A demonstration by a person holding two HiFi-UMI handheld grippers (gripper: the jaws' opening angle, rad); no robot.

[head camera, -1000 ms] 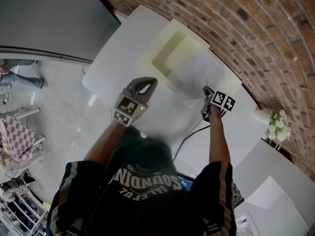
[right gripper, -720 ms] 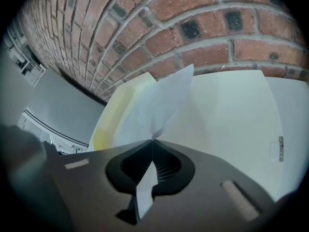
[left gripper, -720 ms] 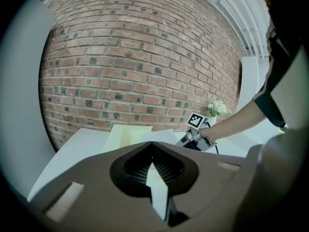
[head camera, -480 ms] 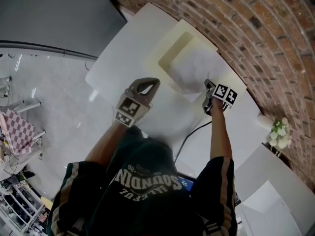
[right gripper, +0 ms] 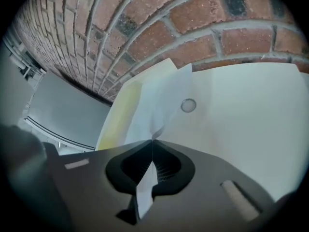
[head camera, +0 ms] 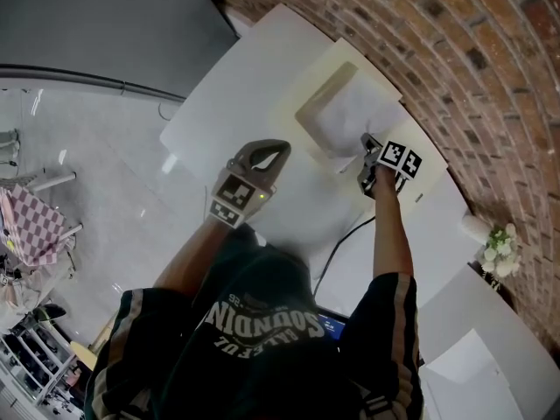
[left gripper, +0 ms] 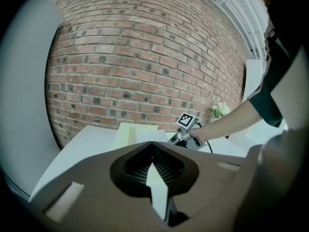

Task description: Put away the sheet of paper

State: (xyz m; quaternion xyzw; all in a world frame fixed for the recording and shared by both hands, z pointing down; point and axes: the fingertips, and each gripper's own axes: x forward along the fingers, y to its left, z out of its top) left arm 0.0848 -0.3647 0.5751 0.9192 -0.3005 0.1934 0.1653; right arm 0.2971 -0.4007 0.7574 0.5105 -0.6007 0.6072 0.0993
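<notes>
A white sheet of paper (head camera: 354,121) lies partly over a cream tray or folder (head camera: 319,103), which rests on the white table (head camera: 236,77) by the brick wall. My right gripper (head camera: 366,150) is shut on the sheet's near edge. In the right gripper view the paper (right gripper: 161,103) rises from the closed jaws (right gripper: 153,146) and bends toward the cream tray (right gripper: 118,112). My left gripper (head camera: 267,153) hovers over the table's near side, left of the tray, shut and holding nothing. In the left gripper view its jaws (left gripper: 152,151) meet, and the right gripper (left gripper: 186,129) shows beyond them.
A brick wall (head camera: 455,51) borders the table's far side. A black cable (head camera: 337,248) trails from the right gripper. White flowers (head camera: 496,243) stand at the right. A round grommet (right gripper: 188,105) sits in the tabletop. Another white surface (head camera: 472,357) is at lower right.
The right gripper has carried the sheet toward the tray; the paper now covers less table and lies more over the tray's hollow. The left gripper has stayed in place.
</notes>
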